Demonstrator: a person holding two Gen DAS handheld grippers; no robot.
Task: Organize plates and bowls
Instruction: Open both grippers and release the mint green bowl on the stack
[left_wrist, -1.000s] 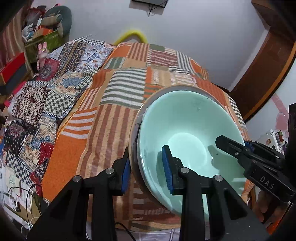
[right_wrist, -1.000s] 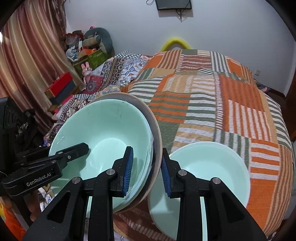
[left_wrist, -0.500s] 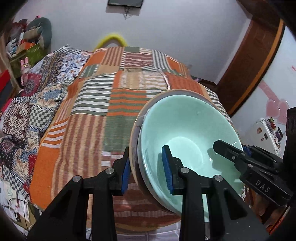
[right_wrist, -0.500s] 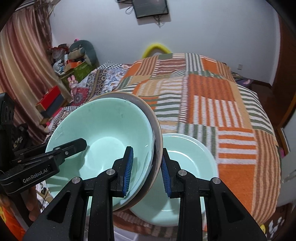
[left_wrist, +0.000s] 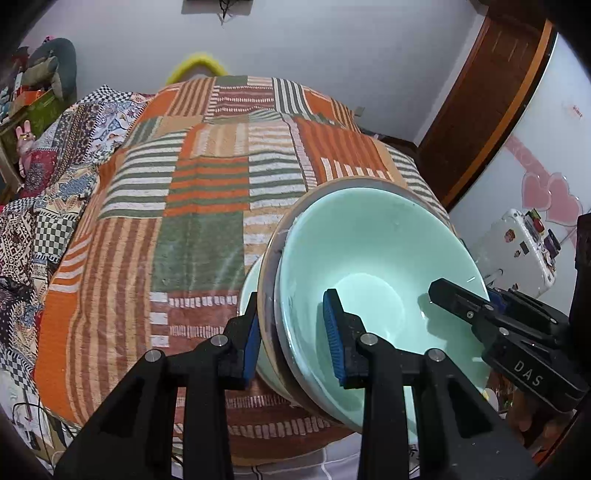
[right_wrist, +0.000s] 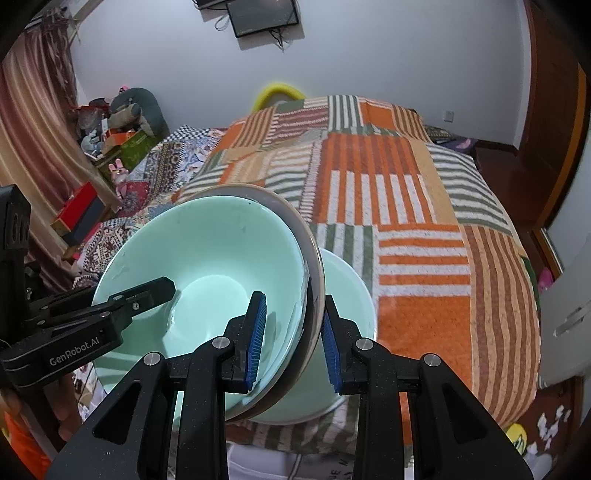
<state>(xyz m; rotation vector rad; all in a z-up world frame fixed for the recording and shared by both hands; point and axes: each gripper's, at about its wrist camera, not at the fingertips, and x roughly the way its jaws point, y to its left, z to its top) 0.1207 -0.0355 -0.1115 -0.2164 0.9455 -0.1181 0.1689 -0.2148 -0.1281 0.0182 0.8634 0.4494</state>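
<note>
- The left hand-held gripper (left_wrist: 291, 345) is clamped on the left rim of a stack of two dishes, one blue pad outside the outer dish and one inside the inner bowl.
- The right hand-held gripper (right_wrist: 293, 334) is clamped on the opposite rim of the same stack in the same way, one pad inside and one outside.
- The stack is a pale green bowl (left_wrist: 373, 266) nested inside a brown-rimmed dish (left_wrist: 266, 280); only the rim and a strip of the outer dish's wall show, so its depth cannot be told.
- The green bowl is glossy, with a round flat bottom and sloping sides, and nothing lies in it apart from the gripper fingers reaching over its edge.
- The stack is held tilted above the near edge of the bed (right_wrist: 417, 236), between the two grippers.
- Just beyond and below the stack, a second green bowl (right_wrist: 347, 295) sits on the bed, its rim partly hidden by the held stack; the part of its inside that shows holds nothing.
- The bed is covered with a patchwork blanket (left_wrist: 207, 192) of orange, green and white stripes.
- Further left lies a patterned quilt (left_wrist: 48, 177) with checks and blue motifs.
- At the far end, a yellow curved object (right_wrist: 275, 92) stands against the white wall, with a dark screen (right_wrist: 262, 14) mounted above it.
</note>
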